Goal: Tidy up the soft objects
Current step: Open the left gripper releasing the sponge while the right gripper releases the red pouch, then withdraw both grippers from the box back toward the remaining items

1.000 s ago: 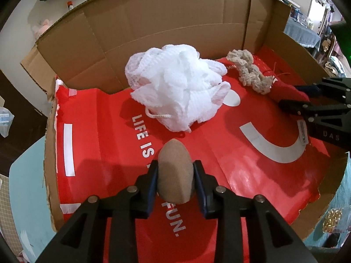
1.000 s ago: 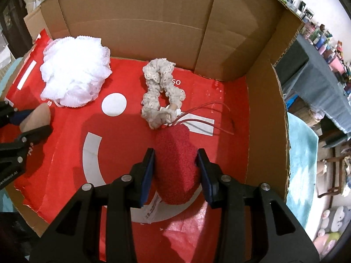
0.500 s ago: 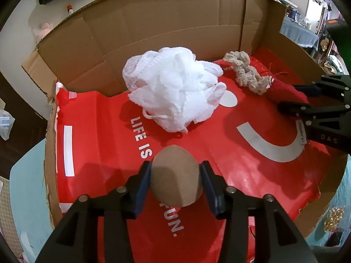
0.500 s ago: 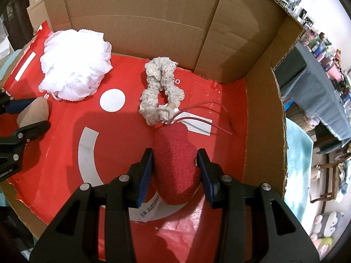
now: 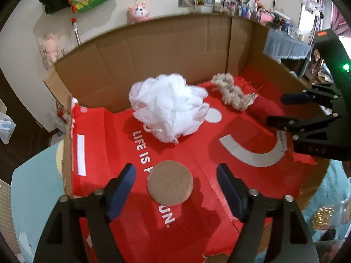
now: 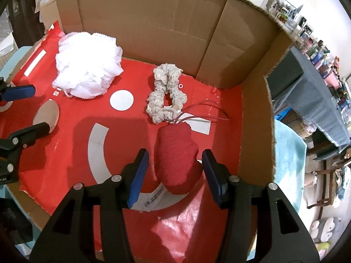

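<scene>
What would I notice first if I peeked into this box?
The big fluffy white bath pouf near the back wall of the cardboard box, bright on its red floor. In front, a flat brown round sponge lies between the left gripper's opening jaws. To the right, a fuzzy red pouch lies beside a cream scrunchie.

I'm seeing the red sheet's (image 5: pixel 252 131) "LIFE IS FUN." lettering partly covered by the tan round sponge (image 5: pixel 170 185) | the red plush pouch (image 5: pixel 264 109) being half hidden behind the cream scrunchie (image 5: pixel 232 92) and right gripper (image 5: pixel 283 109) | shelf items (image 5: pixel 221 0) staying too small to tell | tan sponge's lower end sitting behind a left finger (image 6: pixel 33 131).
</scene>
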Available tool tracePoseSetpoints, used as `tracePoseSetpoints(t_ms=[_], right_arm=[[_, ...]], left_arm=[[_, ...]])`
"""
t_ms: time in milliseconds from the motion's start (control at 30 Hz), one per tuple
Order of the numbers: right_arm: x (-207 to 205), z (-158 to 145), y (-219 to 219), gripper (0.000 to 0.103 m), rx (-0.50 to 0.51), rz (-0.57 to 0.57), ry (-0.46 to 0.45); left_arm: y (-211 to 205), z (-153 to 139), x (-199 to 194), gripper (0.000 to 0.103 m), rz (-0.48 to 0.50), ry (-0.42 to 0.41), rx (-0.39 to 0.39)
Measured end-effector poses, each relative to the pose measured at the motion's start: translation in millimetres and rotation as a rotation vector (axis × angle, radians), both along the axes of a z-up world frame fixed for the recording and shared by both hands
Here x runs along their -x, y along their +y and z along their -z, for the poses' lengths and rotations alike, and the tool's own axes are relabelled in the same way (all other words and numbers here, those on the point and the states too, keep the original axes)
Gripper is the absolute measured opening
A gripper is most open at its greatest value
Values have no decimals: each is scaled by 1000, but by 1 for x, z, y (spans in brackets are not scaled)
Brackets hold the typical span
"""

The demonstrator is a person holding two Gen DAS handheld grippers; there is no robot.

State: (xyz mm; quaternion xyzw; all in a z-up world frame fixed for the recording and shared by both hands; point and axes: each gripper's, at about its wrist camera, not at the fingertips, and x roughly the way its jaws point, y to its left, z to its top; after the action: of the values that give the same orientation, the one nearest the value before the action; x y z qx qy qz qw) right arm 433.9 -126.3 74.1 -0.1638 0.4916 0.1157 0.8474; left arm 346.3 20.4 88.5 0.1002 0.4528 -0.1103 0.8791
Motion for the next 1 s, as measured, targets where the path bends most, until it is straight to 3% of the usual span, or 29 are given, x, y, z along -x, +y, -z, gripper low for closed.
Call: tracePoseSetpoints(t_ms=[200,267,333,433,500,567,633,767,1000], right_arm=[[21,-31,-14,54,-51,10,-51],[33,-45,-20,57,-72,13,-84],[46,-61,-25,67,-102,15,-121],[63,-83,-34,69,-144,13,-172],[81,-99,-37,69,-176,2,-215],[97,-114,-44,70,-199,-1,-265],[116,-127,-46,78,-221,-9,-321],[161,-150,-51,79,-258,-27,-434],[235,-161,-55,87,-316,-23,-590]], left_arm=[[6,-29,25,90,-28,-88,65],[6,-40,35,93,-35,-122,87],[6,-54,52,96,-43,-176,105],[4,-68,69,97,-41,-232,125],[3,-79,88,103,-46,-275,147],[1,-88,104,103,-46,-319,168],[0,-98,122,103,-41,-359,185],[-5,-113,161,103,-45,-450,194],[-11,-115,217,103,-66,-570,198]])
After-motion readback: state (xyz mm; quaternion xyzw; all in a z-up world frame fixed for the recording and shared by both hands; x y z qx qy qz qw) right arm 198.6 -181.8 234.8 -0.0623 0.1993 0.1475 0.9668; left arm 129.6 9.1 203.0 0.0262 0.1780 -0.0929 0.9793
